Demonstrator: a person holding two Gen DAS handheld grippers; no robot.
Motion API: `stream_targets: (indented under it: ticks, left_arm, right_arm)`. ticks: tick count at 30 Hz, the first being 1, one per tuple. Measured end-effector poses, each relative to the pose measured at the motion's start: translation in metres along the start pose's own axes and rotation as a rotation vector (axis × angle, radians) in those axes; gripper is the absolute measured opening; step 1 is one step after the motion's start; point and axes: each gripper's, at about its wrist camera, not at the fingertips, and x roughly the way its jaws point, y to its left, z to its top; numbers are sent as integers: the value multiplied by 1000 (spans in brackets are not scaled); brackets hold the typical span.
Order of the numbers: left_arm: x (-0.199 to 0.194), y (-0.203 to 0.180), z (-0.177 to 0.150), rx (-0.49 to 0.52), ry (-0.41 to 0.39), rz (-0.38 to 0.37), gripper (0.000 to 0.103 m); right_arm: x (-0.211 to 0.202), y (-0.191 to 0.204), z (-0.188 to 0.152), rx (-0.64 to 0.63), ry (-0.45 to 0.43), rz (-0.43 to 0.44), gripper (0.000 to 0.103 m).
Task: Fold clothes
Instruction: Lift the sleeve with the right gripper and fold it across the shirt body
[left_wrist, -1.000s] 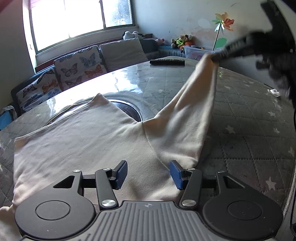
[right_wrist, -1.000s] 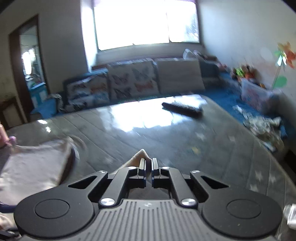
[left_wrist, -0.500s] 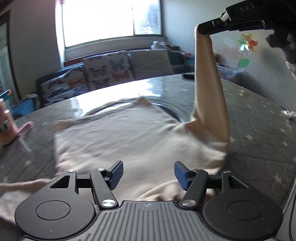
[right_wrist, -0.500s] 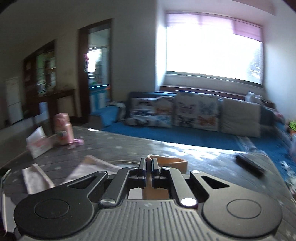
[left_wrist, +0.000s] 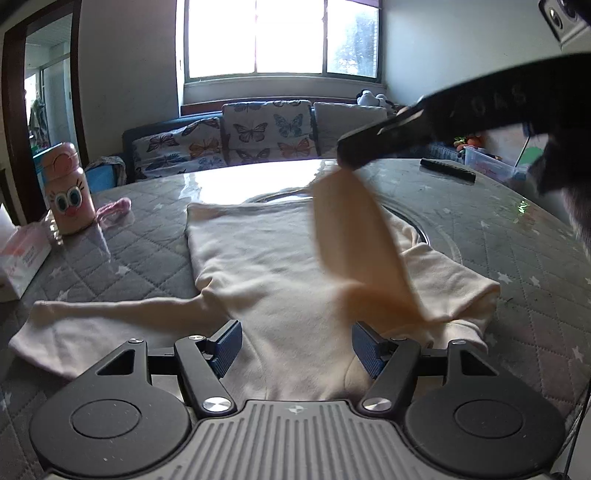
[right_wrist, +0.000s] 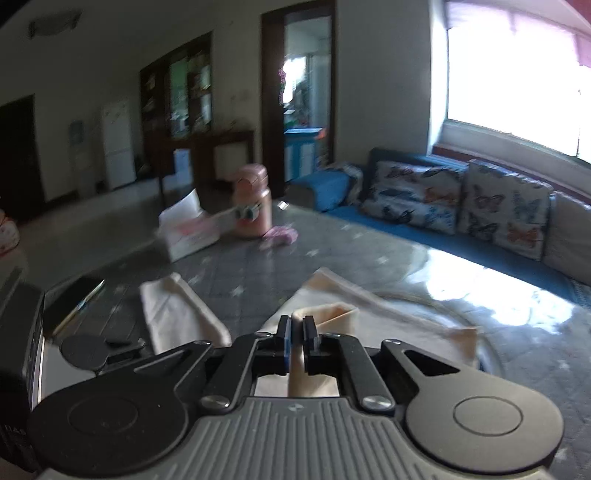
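Observation:
A cream long-sleeved top (left_wrist: 273, 269) lies spread on the quilted grey table. Its left sleeve (left_wrist: 85, 317) stretches flat toward the left. The right sleeve (left_wrist: 358, 236) is lifted in the air and swung over the body of the top, pinched at its cuff by my right gripper (left_wrist: 345, 164), which is shut on it. In the right wrist view the cuff (right_wrist: 325, 314) sticks out between the shut fingers of that gripper (right_wrist: 296, 325). My left gripper (left_wrist: 297, 345) hovers open over the near edge of the top, holding nothing.
A pink bottle (left_wrist: 68, 192) with cartoon eyes and a tissue box (left_wrist: 18, 258) stand at the table's left, a pink cloth (left_wrist: 114, 208) beside them. A black remote (left_wrist: 447, 169) lies at the far right. A sofa with butterfly cushions (left_wrist: 258, 136) runs behind the table.
My right gripper has carried the sleeve from far right, up, and leftward over the top's body. The left gripper stayed open and turned so more of the table's left side shows.

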Motion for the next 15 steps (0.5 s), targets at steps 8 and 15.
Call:
stream_targets:
  ticks: [8, 15]
  left_arm:
    - [-4, 6, -2, -20, 2, 6, 69]
    - [6, 13, 3, -53, 21, 11, 66]
  right_arm:
    - [-22, -19, -17, -14, 48, -10, 19]
    - [-26, -60, -69, 13, 205, -89, 22]
